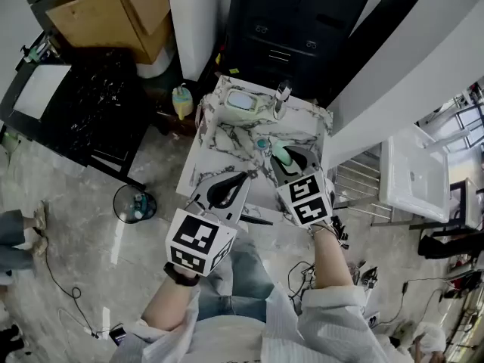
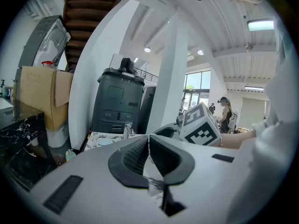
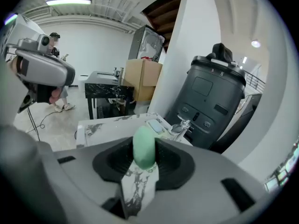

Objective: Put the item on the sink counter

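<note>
The pale stone floor (image 1: 91,225) is taking up the left of the head view, lying open beside the counter apart from a round bin (image 1: 134,203) and a yellow bottle (image 1: 181,100). A dark grey machine (image 1: 295,21) is standing behind the sink counter (image 1: 219,146), closing off its far end, and a white wall (image 1: 423,66) is running along its right side. The counter is showing white marble with grey veins. A basin (image 1: 240,100) and a faucet (image 1: 281,91) are filling the far part, while the stretch between the basin and the grippers is lying mostly bare. Its left edge is dropping straight to the floor. A cardboard box (image 1: 113,10) and a black table (image 1: 83,104) are sitting well apart on the left.

The right gripper (image 1: 286,157) is reaching over the near right part of the counter with its jaws partly closed, pinching the green item (image 3: 144,146) between the pads. The item is looking smooth, rounded and egg-shaped, pale mint in colour, and is standing on end in the grip above the marble. The left gripper (image 2: 148,139) is hovering over the near left part with its jaws brought together and nothing between them. A small teal object (image 1: 261,144) is sitting on the marble just beside the item.
</note>
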`<state>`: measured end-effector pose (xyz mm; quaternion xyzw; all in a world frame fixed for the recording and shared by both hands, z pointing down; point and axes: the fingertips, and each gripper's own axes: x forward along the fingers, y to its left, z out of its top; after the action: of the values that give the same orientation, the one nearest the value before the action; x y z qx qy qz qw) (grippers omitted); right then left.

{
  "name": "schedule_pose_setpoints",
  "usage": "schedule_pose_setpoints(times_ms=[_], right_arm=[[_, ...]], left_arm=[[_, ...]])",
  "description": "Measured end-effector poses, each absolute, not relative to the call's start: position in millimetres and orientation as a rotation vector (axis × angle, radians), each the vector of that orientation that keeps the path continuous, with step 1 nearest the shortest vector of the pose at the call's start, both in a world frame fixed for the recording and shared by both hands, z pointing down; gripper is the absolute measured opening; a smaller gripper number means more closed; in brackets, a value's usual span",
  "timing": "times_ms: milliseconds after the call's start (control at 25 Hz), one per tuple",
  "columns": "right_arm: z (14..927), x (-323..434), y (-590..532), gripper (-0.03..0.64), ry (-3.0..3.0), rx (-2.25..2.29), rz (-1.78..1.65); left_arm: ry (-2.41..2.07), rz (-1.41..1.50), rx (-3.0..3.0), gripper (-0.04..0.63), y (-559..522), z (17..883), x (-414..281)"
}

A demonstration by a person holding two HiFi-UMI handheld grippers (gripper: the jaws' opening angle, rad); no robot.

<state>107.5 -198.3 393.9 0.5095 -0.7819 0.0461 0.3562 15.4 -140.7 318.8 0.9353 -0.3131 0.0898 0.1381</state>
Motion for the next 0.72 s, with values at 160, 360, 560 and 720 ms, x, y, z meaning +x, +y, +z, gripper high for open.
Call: schedule_pose_setpoints(times_ms=[160,360,560,720], right_arm=[[377.0,74.7,-158.2,0.130,-2.037,1.340,0.081],[358.3,38.9,-111.9,0.130,-2.050,1.372,0.061],[345.4,13.7,-67.8,0.130,-2.065,1.416,0.060],[340.6,8.1,-32.6,0.130,-2.077,1.474,0.094]], left_arm=[[-0.893,0.251,2.717,0.023,-101.7,315.4,-12.6],[-0.886,0.235,2.716,0.023,-59.9,312.9,-45.5],[-0.865,0.237,2.721,0.023,-27.4,314.9,-65.6],[-0.838,0.245,2.725,0.023,-3.5,316.8,-68.6]])
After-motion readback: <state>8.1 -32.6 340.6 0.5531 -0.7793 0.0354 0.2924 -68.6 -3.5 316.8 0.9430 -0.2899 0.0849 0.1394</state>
